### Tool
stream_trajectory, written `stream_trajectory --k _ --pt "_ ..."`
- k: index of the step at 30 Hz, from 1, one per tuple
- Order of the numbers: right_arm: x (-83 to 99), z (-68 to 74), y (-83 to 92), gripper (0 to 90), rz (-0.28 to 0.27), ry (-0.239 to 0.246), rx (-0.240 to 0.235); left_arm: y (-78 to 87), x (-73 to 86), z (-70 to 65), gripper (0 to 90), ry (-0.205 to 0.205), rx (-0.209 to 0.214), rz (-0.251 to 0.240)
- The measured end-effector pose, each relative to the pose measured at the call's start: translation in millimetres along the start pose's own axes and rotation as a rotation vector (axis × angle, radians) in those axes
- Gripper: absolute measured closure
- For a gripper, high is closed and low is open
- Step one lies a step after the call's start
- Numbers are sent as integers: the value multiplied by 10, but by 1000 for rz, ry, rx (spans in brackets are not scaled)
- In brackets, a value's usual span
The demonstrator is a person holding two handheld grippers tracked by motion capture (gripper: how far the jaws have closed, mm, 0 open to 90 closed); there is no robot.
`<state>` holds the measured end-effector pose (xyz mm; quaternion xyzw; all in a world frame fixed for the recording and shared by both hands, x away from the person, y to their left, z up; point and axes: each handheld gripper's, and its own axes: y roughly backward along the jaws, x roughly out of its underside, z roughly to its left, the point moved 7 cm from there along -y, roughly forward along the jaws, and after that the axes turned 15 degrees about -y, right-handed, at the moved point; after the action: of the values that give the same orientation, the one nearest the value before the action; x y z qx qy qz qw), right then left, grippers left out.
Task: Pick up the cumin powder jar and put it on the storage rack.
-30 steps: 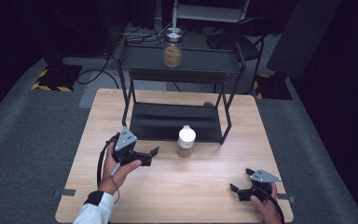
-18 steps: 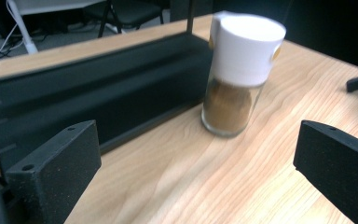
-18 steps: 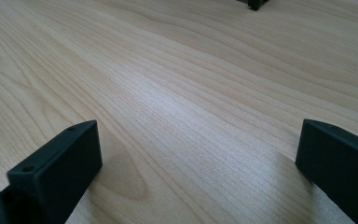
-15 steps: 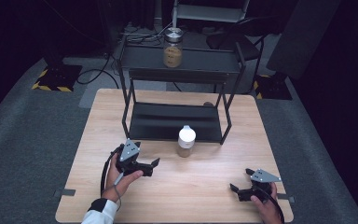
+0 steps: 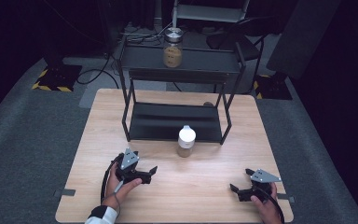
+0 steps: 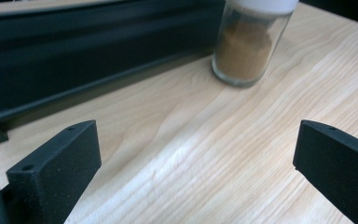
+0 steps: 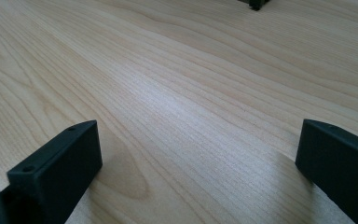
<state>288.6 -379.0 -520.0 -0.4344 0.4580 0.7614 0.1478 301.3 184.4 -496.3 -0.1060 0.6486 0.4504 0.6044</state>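
A glass jar (image 5: 186,141) with a white lid and brown powder stands on the wooden table (image 5: 98,140), just in front of a black two-tier rack (image 5: 177,121). A second jar (image 5: 173,50) with brown contents stands on the rack's top shelf. My left gripper (image 5: 145,167) is held low over the table's front left, open and pointing right, with nothing between its fingers. In the left gripper view the white-lidded jar (image 6: 251,42) is ahead and slightly right of the gripper (image 6: 196,158). My right gripper (image 5: 240,182) rests open at the front right, over bare wood (image 7: 198,158).
The rack's lower shelf (image 6: 74,51) runs along the left of the left gripper view. A small brown object (image 5: 208,104) sits behind the rack. Grey carpet surrounds the table, with dark stands and cables (image 5: 98,74) behind it.
My left gripper has drawn back from the rack's front left toward the table's front edge, staying open. The right gripper and both jars have not moved.
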Motion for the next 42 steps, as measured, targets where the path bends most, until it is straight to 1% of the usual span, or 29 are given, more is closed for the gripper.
stream_trajectory --k 1,8,10,11,13,15,22,24,28,32,34,37,42 --pt "0 0 0 1 0 0 0 -5 18 -8 5 6 0 3" --pt "0 0 1 1 0 1 0 -35 110 -71 4 0 15 32" --pt "0 -1 1 1 1 1 -1 -46 133 -75 4 4 26 43" --pt "0 -1 1 1 0 1 -1 -53 147 -68 5 15 37 45" --pt "0 -1 1 1 1 1 -1 -61 157 -74 5 22 33 58" --pt "0 -2 1 1 1 1 -2 -66 168 -66 5 23 46 63" --pt "0 -3 1 1 1 3 -3 -88 214 -93 5 29 44 74" --pt "0 -4 1 1 1 4 -4 -96 229 -99 5 43 51 73" --pt "-1 -5 1 1 2 5 -6 -108 233 -127 5 24 47 85" --pt "-1 -5 1 1 2 4 -6 -101 260 -141 5 13 44 74" --pt "-1 -4 1 1 2 4 -6 -102 268 -162 5 -6 38 75" --pt "-1 -4 1 1 2 4 -6 -110 266 -202 5 -49 22 84" --pt "0 -4 1 1 2 4 -6 -120 248 -232 5 -73 11 99"
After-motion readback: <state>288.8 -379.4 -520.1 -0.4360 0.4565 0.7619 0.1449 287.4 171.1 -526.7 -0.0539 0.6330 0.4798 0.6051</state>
